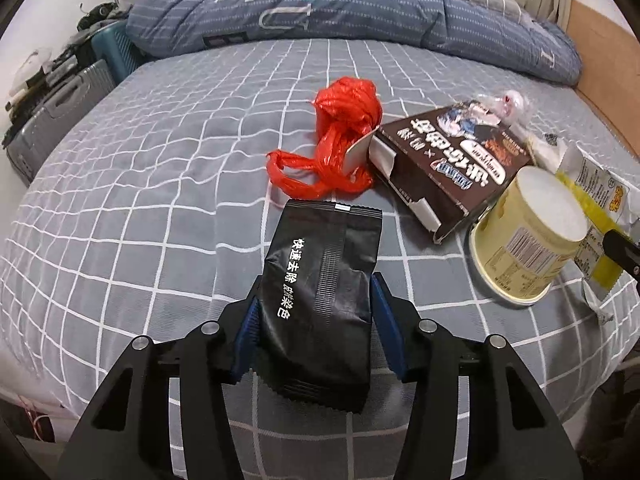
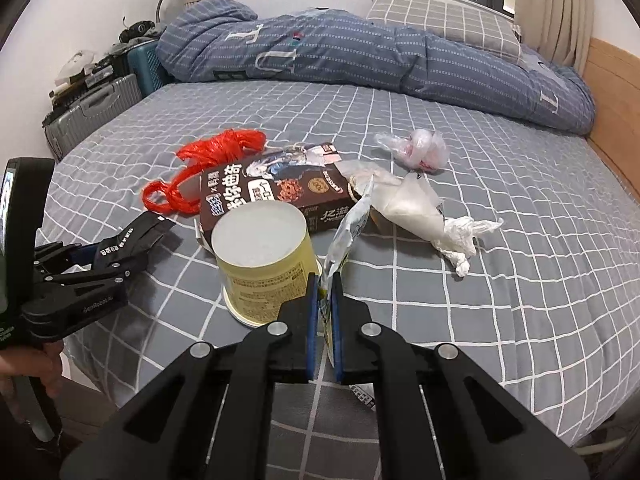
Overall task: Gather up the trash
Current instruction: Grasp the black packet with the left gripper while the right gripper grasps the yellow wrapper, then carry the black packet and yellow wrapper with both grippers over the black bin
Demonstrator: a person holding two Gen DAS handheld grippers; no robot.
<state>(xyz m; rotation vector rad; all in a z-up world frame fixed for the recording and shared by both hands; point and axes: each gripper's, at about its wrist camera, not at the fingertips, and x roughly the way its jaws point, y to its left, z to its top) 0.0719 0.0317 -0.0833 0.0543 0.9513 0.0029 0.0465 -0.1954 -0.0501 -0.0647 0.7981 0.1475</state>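
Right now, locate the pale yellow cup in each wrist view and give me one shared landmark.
Left wrist: the pale yellow cup lies at right, right of the brown box.
Right wrist: cup at centre, in front of the box.
Shared landmark: the red plastic bag.

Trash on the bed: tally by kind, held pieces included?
Plastic bags: 3 – red bag, clear pink-tinted bag, white bag
Wrappers: 2 – black foil packet, yellow-white wrapper
Cardboard boxes: 1 – brown box
Paper cups: 1 – cream cup
Total: 7
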